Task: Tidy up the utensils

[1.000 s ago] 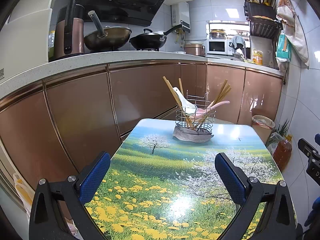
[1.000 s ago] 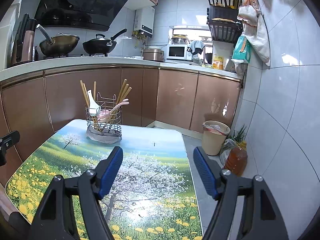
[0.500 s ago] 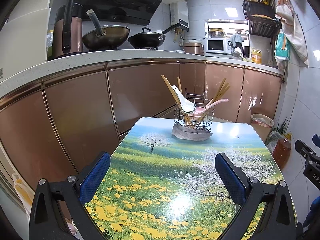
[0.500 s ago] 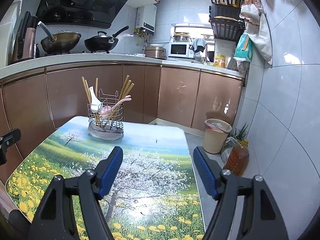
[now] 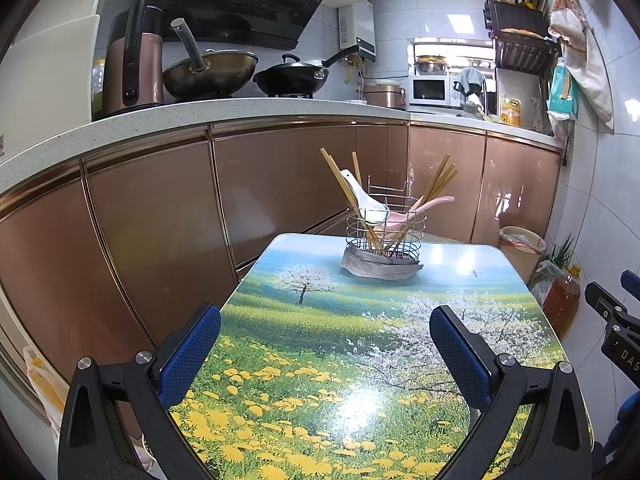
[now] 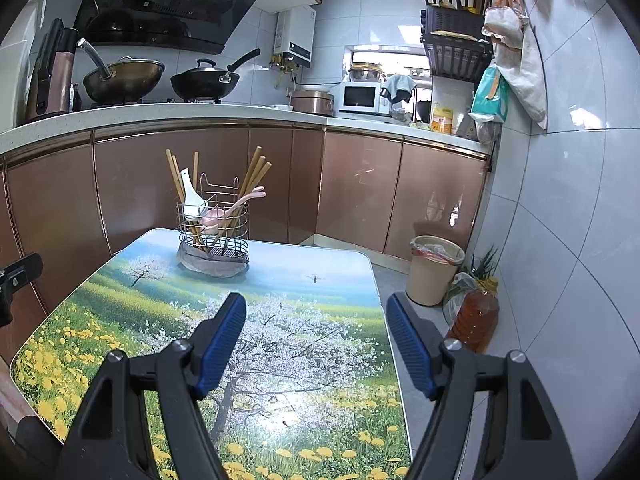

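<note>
- Left wrist view: the left gripper [image 5: 324, 332] is held with its blue-padded fingers wide apart and nothing between them, low over the near end of the printed table [image 5: 280, 344].
- The wire utensil basket [image 5: 383, 236] is seen at the far end of that table, resting on a crumpled grey cloth [image 5: 380, 268]. Wooden chopsticks [image 5: 434, 182], a white spoon [image 5: 366, 200] and a pink spoon [image 5: 416, 208] are already stood or leaned inside the basket; no loose utensil is seen on the table.
- Against the frames of a second ago, the basket is found slightly higher in this view and otherwise unaltered; only a small camera drift is implied, with no utensil moved.
- Right wrist view: the right gripper [image 6: 316, 332] is likewise spread and empty, well short of the basket [image 6: 213, 236], above the table's right edge [image 6: 376, 280].
- The same chopsticks [image 6: 252, 172], white spoon [image 6: 190, 196] and pink spoon [image 6: 236, 204] are shown inside the basket, which has shifted a little up-frame since the earlier pictures.
- The scene is judged to fit either utensils already gathered or a basket awaiting sorting; which one cannot be settled.
</note>
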Available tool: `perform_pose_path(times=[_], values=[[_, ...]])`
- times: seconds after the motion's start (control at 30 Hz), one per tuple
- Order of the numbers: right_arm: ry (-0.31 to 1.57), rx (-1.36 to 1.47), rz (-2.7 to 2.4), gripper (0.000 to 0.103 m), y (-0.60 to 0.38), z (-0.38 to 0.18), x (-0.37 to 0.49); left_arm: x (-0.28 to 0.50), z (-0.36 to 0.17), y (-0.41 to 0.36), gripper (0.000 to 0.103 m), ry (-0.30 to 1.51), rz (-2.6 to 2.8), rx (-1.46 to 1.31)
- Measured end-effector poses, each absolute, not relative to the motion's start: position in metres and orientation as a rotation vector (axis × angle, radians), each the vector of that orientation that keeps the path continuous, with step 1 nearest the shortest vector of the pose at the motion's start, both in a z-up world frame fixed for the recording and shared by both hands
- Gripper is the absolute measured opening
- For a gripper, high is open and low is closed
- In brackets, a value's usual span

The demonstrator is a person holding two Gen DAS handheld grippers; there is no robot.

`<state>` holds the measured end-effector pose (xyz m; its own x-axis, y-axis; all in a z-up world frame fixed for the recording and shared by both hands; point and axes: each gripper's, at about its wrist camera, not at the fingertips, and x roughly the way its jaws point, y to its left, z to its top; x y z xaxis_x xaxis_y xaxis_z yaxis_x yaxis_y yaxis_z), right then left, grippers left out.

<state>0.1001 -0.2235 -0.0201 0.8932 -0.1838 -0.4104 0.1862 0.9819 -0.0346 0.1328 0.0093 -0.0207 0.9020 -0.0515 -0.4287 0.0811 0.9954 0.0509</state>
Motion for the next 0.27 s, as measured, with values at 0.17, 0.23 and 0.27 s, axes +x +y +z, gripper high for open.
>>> perform_pose_path(times=[0.17, 0.23, 0.27], values=[[0.429, 0.008, -0.191, 0.072, -0.2237, -0.0209, 0.0996, 0.1314, -0.0208, 0.0085, 0.103, 0.444, -0.075, 0.07], [0.429, 0.008, -0.192, 0.072, -0.2237, -0.0211, 0.0989, 0.1309, -0.0208, 0.0082, 0.103, 0.443, -0.072, 0.07], [0.429, 0.009, -0.192, 0.072, -0.2244, -0.0206, 0.0996, 0.1308, -0.0208, 0.0083, 0.103, 0.442, -0.071, 0.07]])
